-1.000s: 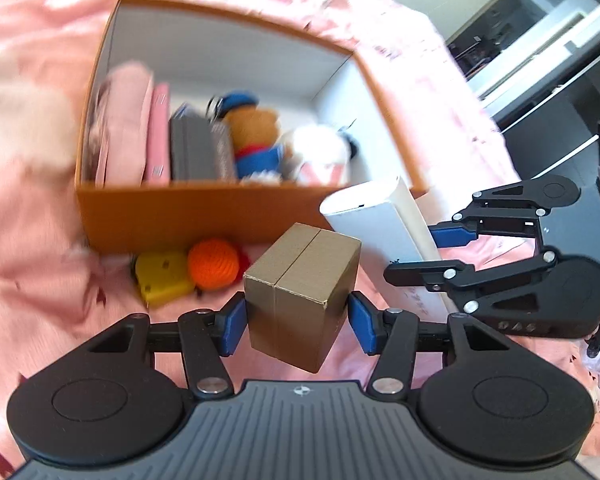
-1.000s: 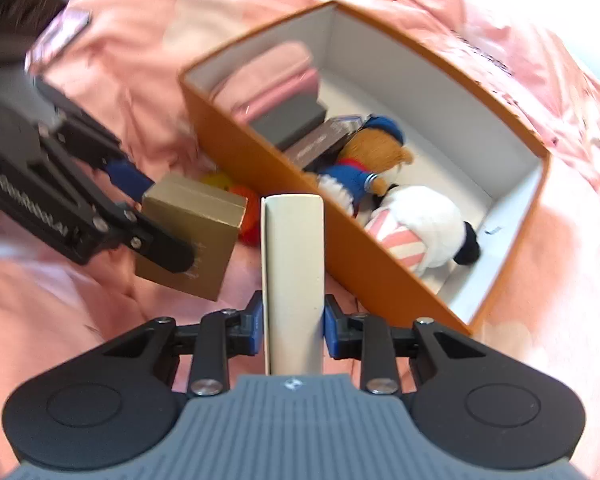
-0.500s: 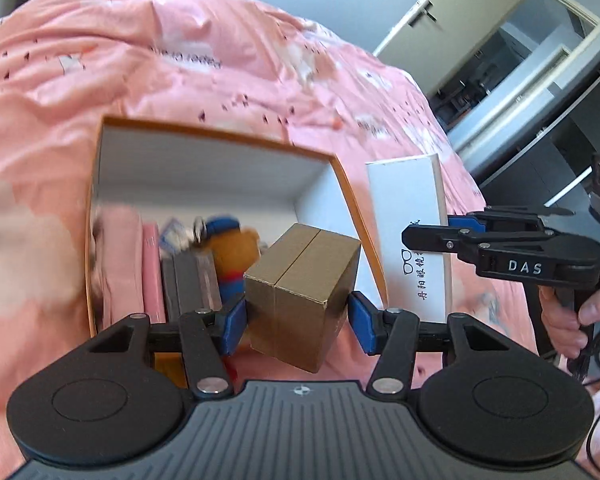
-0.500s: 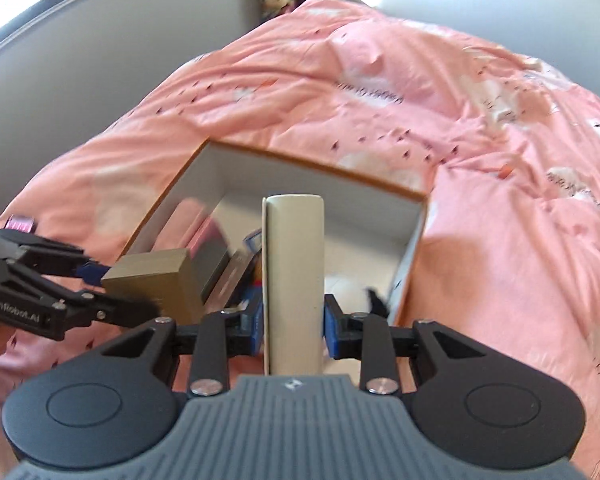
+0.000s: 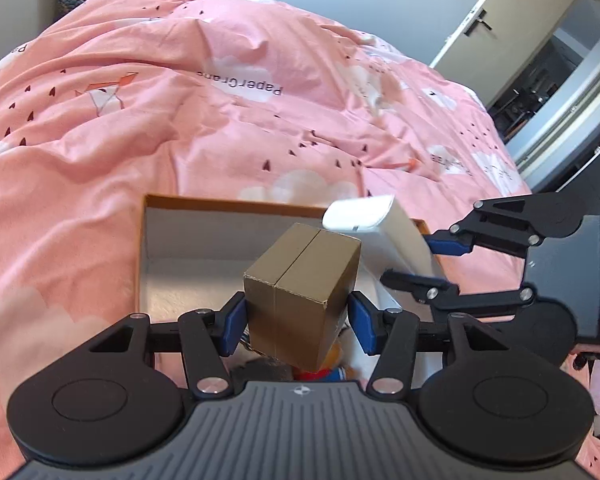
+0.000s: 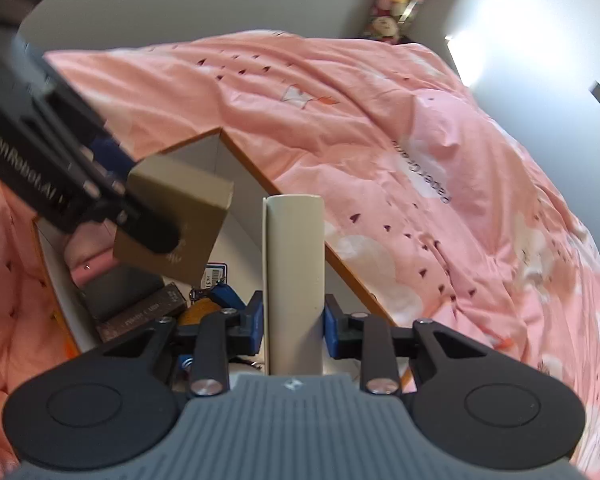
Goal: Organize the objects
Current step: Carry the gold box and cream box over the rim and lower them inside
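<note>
Two cartons hung over the orange storage box (image 5: 228,203) on the bed. The left hand-held gripper (image 5: 296,322) pinched the gold carton (image 5: 300,292), seemingly light and stiff, by its flat sides; the right hand-held gripper (image 6: 293,322) clamped the slimmer white box (image 6: 294,280), probably crushable, just right of it.

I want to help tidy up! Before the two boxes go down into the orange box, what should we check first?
1. Left gripper clamped on the gold box: ok.
2. Right gripper clamped on the white box: ok.
3. Both boxes above the orange box: ok.
4. Free floor showing at the orange box's far end: ok.
5. Enough room for both beside the stuffed toy and dark boxes: cannot tell.
6. Grippers clear of each other: cannot tell, they are close.
</note>
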Demonstrator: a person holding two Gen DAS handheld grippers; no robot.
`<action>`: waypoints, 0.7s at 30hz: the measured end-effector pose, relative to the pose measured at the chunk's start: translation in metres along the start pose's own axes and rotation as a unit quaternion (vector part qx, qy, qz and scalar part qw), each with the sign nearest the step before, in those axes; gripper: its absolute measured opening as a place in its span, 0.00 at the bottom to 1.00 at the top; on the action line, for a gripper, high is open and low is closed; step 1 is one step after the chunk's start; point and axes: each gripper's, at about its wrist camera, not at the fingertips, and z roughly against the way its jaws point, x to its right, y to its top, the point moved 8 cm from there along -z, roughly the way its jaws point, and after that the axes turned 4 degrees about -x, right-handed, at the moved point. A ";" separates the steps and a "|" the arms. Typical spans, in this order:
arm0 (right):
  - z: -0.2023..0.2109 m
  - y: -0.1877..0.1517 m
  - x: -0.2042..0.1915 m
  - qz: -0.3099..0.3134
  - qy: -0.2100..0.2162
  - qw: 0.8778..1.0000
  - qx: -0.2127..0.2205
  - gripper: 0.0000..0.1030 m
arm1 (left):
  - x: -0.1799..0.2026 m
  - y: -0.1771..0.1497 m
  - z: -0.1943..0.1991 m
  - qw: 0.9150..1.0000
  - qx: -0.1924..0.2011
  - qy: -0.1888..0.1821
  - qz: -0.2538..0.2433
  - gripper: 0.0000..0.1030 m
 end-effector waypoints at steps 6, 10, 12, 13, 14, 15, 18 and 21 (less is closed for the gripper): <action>-0.057 -0.007 -0.009 0.132 -0.035 0.990 -0.043 0.30 | -0.014 0.011 -0.017 1.000 -0.011 0.013 0.011 0.60; -0.091 -0.021 -0.021 0.210 -0.070 0.973 -0.065 0.30 | -0.017 0.013 -0.029 1.000 -0.019 0.016 0.013 0.60; -0.103 -0.028 -0.025 0.238 -0.088 0.965 -0.065 0.30 | -0.017 0.014 -0.034 1.000 -0.023 0.015 0.013 0.60; -0.108 -0.030 -0.027 0.243 -0.090 0.964 -0.064 0.30 | -0.017 0.014 -0.037 0.999 -0.026 0.015 0.013 0.60; -0.111 -0.032 -0.029 0.253 -0.094 0.961 -0.063 0.30 | -0.017 0.014 -0.039 0.999 -0.028 0.016 0.013 0.60; -0.114 -0.033 -0.031 0.263 -0.098 0.958 -0.062 0.30 | -0.017 0.014 -0.041 0.999 -0.029 0.016 0.012 0.60; -0.123 -0.038 -0.035 0.282 -0.107 0.951 -0.066 0.30 | -0.017 0.015 -0.049 0.999 -0.035 0.021 0.014 0.60; -0.129 -0.040 -0.036 0.284 -0.108 0.950 -0.067 0.31 | -0.017 0.015 -0.055 0.999 -0.041 0.021 0.016 0.60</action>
